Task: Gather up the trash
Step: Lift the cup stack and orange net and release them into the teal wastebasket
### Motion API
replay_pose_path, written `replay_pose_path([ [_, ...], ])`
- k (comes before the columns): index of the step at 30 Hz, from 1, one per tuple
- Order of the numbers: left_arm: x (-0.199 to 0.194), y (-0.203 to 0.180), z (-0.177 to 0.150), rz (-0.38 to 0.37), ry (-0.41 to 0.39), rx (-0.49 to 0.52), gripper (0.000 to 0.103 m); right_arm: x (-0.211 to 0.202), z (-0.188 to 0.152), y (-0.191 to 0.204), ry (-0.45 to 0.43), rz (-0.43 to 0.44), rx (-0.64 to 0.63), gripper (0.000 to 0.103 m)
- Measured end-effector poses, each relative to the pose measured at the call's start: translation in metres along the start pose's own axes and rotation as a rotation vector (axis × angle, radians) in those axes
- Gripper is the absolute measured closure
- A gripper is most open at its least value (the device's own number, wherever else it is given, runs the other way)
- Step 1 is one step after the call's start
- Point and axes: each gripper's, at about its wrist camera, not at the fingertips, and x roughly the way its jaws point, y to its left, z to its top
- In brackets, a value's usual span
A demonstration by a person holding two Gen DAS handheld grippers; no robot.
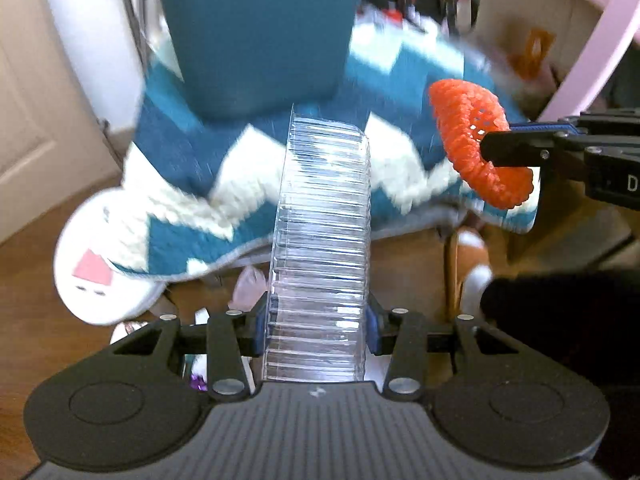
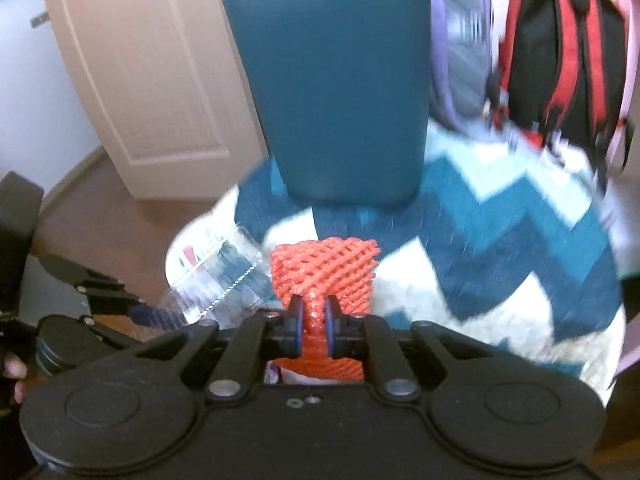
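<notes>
Zigzag rug (image 1: 192,200) behind, left hand-held gripper (image 1: 320,328) pinching clear tray (image 1: 324,220), right hand-held gripper (image 2: 314,330) pinching orange netting (image 2: 324,272).

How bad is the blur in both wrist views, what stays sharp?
Left wrist: chevron blanket smeared, clear plastic tray in the left gripper sharp, with glints. Right wrist: teal bin and backpack streaked, orange foam net in the right gripper crisp.

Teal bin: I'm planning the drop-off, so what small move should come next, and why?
Probably carry both hands forward over the teal bin. The left gripper grips a clear ribbed plastic tray, the right gripper an orange foam net, and the bin stands just ahead on the zigzag rug.
</notes>
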Motion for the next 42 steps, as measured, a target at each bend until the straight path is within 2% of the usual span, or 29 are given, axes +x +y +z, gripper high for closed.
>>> replay_pose_path([
  [4, -0.056, -0.002, 0.029, 0.030, -0.123, -0.029, 0.060, -0.038, 0.036, 0.005, -0.081, -0.001, -0.056, 0.092],
  [11, -0.141, -0.001, 0.099, 0.058, -0.344, -0.097, 0.060, -0.079, 0.107, 0.015, -0.232, -0.004, -0.122, 0.092],
  [17, -0.176, 0.002, 0.165, 0.094, -0.454, -0.128, 0.059, -0.088, 0.172, 0.017, -0.321, -0.012, -0.139, 0.092],
  [23, -0.174, 0.010, 0.220, 0.160, -0.466, -0.136, 0.059, -0.062, 0.208, 0.012, -0.318, -0.014, -0.132, 0.092],
  [27, -0.152, 0.019, 0.251, 0.174, -0.450, -0.152, 0.059, -0.045, 0.218, 0.009, -0.305, -0.024, -0.123, 0.092],
  [35, -0.089, 0.031, 0.283, 0.174, -0.362, -0.147, 0.059, 0.014, 0.227, -0.015, -0.238, -0.012, -0.083, 0.092],
  [42, -0.044, 0.046, 0.295, 0.165, -0.287, -0.160, 0.059, 0.055, 0.227, -0.027, -0.162, -0.015, -0.060, 0.092],
])
